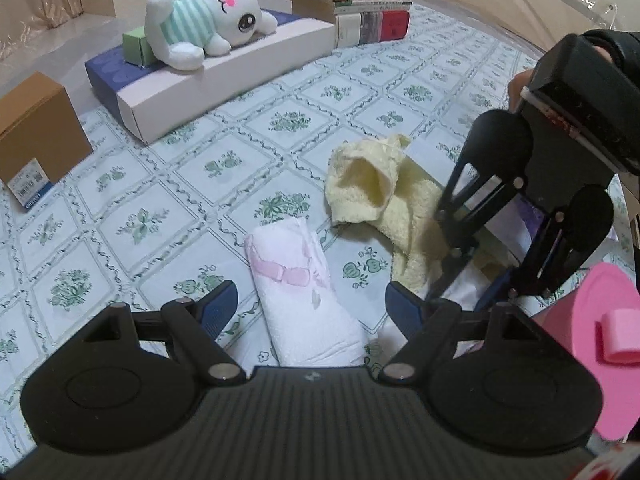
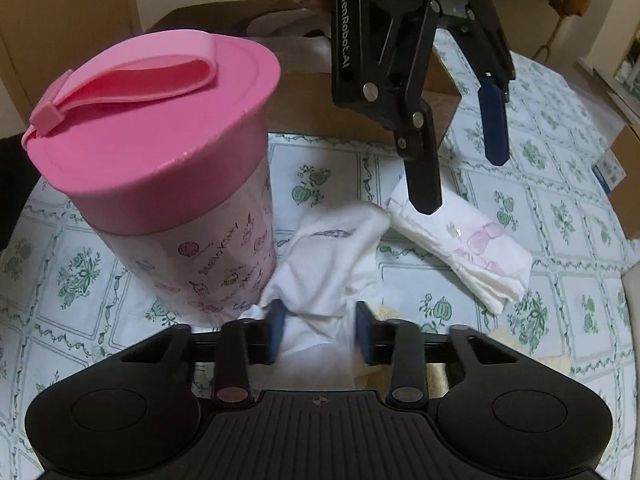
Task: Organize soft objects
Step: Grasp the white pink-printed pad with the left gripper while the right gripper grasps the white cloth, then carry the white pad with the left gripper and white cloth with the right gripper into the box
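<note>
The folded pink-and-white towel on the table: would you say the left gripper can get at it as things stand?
Probably yes. The left gripper stands open right over the folded towel, one end of which lies between its fingers with nothing on top. The right gripper is busy on the white cloth to one side, clear of it.

Pink-lidded tub (image 2: 160, 184) (crowding right gripper (image 2: 320, 328))

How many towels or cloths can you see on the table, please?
3: a folded white-and-pink towel within the open left claw, a yellow towel beyond it, and a white cloth in the right claw beside the pink-lidded container. Others may be hidden.
</note>
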